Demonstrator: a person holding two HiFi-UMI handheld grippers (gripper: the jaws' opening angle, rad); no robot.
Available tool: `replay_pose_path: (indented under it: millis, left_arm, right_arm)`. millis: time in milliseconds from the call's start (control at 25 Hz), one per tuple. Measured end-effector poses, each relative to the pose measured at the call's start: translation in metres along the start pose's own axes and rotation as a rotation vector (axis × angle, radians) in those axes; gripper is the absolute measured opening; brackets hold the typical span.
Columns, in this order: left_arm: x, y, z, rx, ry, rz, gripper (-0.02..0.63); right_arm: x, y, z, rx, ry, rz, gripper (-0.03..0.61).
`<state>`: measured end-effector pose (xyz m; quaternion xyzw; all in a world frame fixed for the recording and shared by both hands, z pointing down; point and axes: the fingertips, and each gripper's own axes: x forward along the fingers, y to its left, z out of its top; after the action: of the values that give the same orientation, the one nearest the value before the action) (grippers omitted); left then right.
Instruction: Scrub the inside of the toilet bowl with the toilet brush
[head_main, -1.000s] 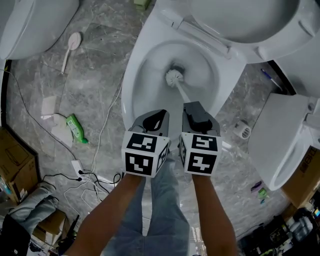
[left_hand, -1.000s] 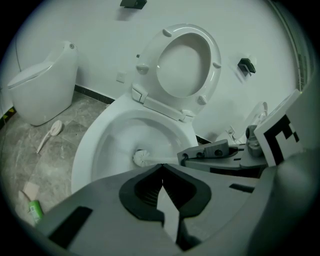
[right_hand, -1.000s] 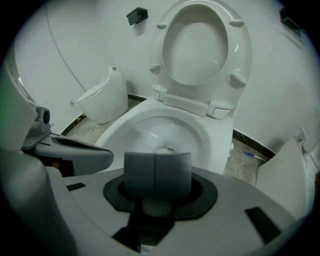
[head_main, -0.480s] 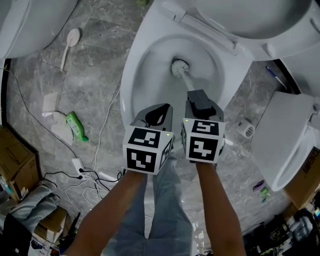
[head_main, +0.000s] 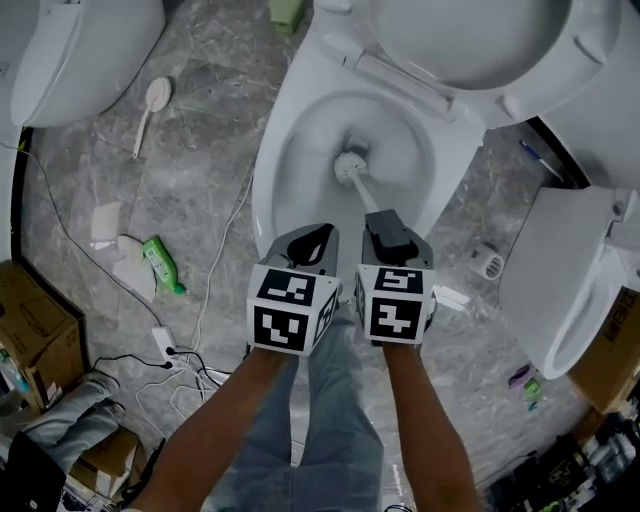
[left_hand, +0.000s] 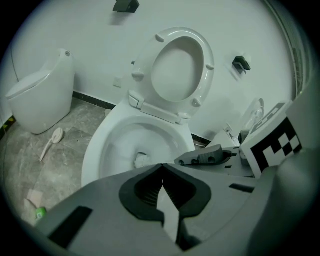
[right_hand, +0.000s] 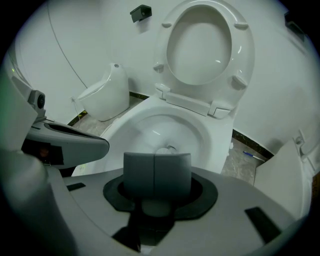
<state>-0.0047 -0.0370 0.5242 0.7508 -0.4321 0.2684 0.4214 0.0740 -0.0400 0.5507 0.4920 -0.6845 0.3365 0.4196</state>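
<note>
Inside the toilet bowl (head_main: 262, 190), near its drain, the toilet brush (head_main: 350, 166) is resting its white head, its handle slanting back toward the bowl's near rim.

- Right gripper (head_main: 384, 220): jaws clamping the brush handle.
- Left gripper (head_main: 316, 236): hovering just beside it over the bowl's near rim, jaws pressing together on nothing.
- Left of the bowl, on the grey floor (head_main: 200, 150): a green bottle (head_main: 160, 262) and a long-handled white scrubber (head_main: 153, 100) are lying well apart.
</note>
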Motion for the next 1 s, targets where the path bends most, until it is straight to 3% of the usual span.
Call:
replay_pose_path:
  millis: [320, 680, 1000]
  left_arm:
    - [-0.062, -0.041, 0.027, 0.059, -0.039, -0.013, 0.006]
    - [-0.149, -0.083, 0.046, 0.049, -0.09, -0.021, 0.006]
    - [-0.221, -0.128, 0.082, 0.121, -0.159, -0.058, 0.006]
  right_arm:
    - [-0.077, 0.007, 0.015, 0.03, -0.049, -0.004, 0.153]
    - [-0.189, 0.025, 0.041, 0.058, -0.152, -0.018, 0.153]
    - [-0.296, 0.036, 0.068, 0.056, -0.277, -0.057, 0.153]
